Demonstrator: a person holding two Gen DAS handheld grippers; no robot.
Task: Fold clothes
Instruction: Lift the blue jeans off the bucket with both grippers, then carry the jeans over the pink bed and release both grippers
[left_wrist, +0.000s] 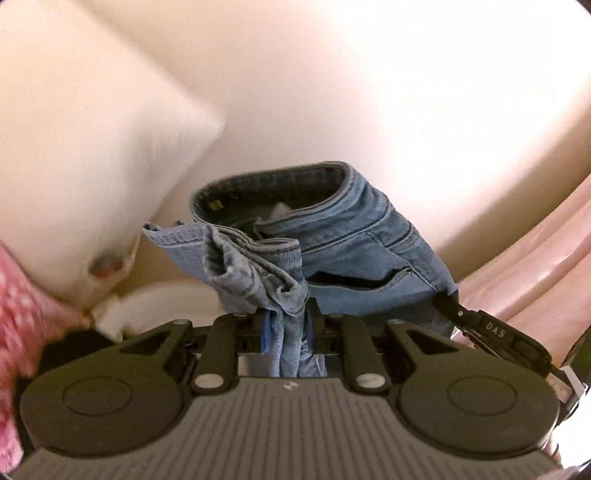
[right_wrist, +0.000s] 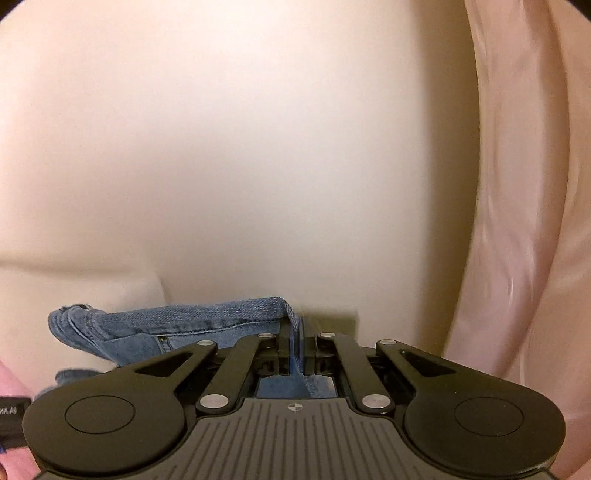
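A pair of blue jeans (left_wrist: 354, 236) hangs in the air between my two grippers, waistband open and a back pocket showing. My left gripper (left_wrist: 286, 317) is shut on a bunched fold of the jeans' lighter denim. My right gripper (right_wrist: 297, 343) is shut on a denim edge of the jeans (right_wrist: 184, 321), which stretches off to the left. The right gripper's black body (left_wrist: 495, 336) shows in the left wrist view at the lower right, against the jeans' edge. The rest of the jeans below the grippers is hidden.
A cream wall fills most of both views. A white pillow (left_wrist: 85, 162) lies at the left, with pink dotted fabric (left_wrist: 18, 321) beneath it. Pink curtain folds (right_wrist: 524, 221) hang at the right and also show in the left wrist view (left_wrist: 535, 273).
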